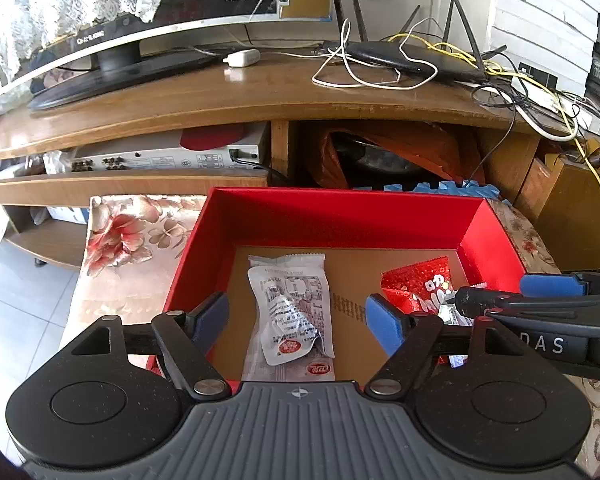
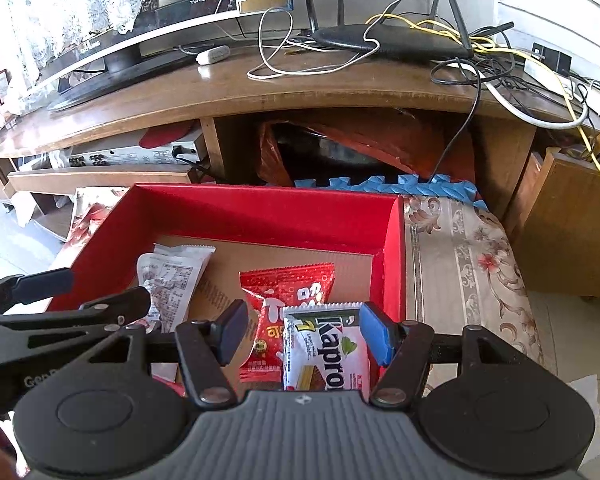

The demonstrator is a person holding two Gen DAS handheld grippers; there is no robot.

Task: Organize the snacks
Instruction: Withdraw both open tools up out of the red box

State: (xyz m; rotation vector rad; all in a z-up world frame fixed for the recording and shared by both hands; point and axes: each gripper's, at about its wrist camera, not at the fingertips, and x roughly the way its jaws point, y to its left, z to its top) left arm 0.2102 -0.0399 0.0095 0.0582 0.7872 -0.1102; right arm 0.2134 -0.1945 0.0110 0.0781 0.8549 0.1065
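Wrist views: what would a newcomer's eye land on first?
The red box fills the centre, on a floral cloth. On its cardboard floor lie a white snack packet on the left and a red packet on the right. A white Kapro wafer packet sits between the right gripper's open jaws.
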